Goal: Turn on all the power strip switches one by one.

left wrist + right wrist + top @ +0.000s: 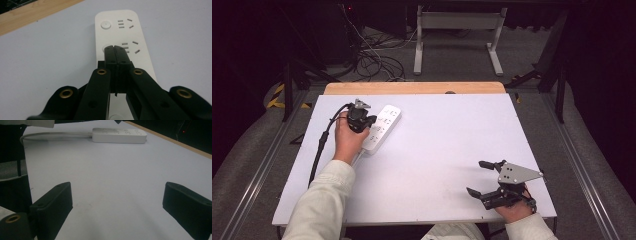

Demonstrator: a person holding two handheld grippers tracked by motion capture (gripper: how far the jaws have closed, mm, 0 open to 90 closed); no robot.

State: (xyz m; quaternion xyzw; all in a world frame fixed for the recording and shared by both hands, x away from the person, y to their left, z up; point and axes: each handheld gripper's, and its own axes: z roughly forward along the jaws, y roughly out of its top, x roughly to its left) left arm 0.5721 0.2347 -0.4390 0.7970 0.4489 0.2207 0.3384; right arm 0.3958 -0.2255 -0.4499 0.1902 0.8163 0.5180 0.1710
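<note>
A white power strip (381, 127) lies on the left part of the white table (437, 150), its cord running toward the near left. My left gripper (360, 121) hovers over the strip, its jaws shut together with nothing between them. In the left gripper view its closed tips (114, 48) sit over a round button beside one socket group of the power strip (140, 30). My right gripper (479, 177) rests near the table's front right corner, jaws wide open and empty. In the right gripper view the power strip (118, 135) lies far off across the bare table.
A wooden strip (412, 88) runs along the table's far edge. Beyond it on the floor stand a white frame (457, 35) and a tangle of cables (372, 60). Metal rails flank the table on both sides.
</note>
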